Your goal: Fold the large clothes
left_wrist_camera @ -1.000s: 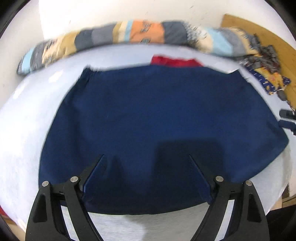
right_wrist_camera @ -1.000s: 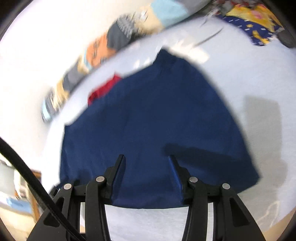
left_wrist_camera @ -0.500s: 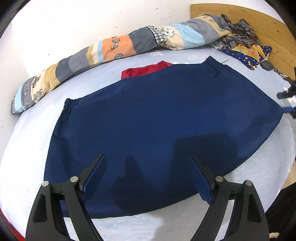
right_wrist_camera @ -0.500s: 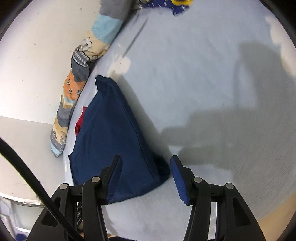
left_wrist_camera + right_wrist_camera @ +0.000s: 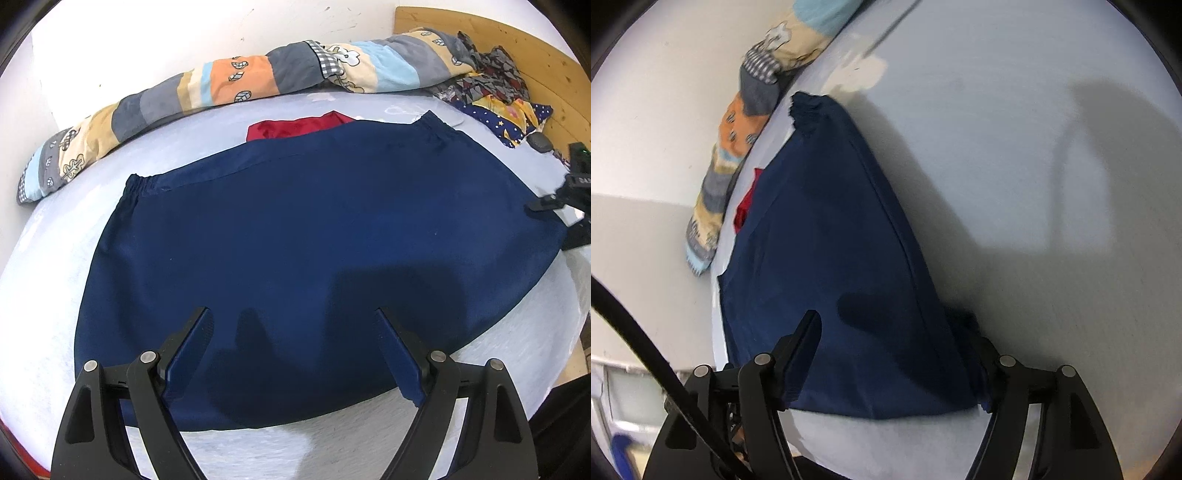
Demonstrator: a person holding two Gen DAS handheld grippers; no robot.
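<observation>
A large navy garment (image 5: 314, 236) with a gathered elastic waistband lies spread flat on the pale blue bed sheet (image 5: 48, 280). My left gripper (image 5: 293, 314) hovers open over the garment's near hem, with only flat cloth under it. At the garment's right side, my right gripper (image 5: 565, 206) shows as a dark shape. In the right wrist view the navy garment (image 5: 827, 251) runs away from me, and my right gripper (image 5: 892, 325) straddles its near corner. Its jaws are opening, the cloth lies between them, and the pads do not press on it. The cloth edge partly covers the right finger.
A rolled patchwork quilt (image 5: 229, 85) lies along the white wall. A red cloth (image 5: 295, 125) peeks out beyond the waistband. A heap of patterned clothes (image 5: 491, 92) sits by the wooden headboard (image 5: 546, 62), with a small dark object (image 5: 541, 142) nearby. Bare sheet (image 5: 1034, 184) stretches right of the garment.
My right gripper has dropped from above the garment down onto its right corner, and its jaws have widened. The left view has rolled a little; its jaws stay as wide.
</observation>
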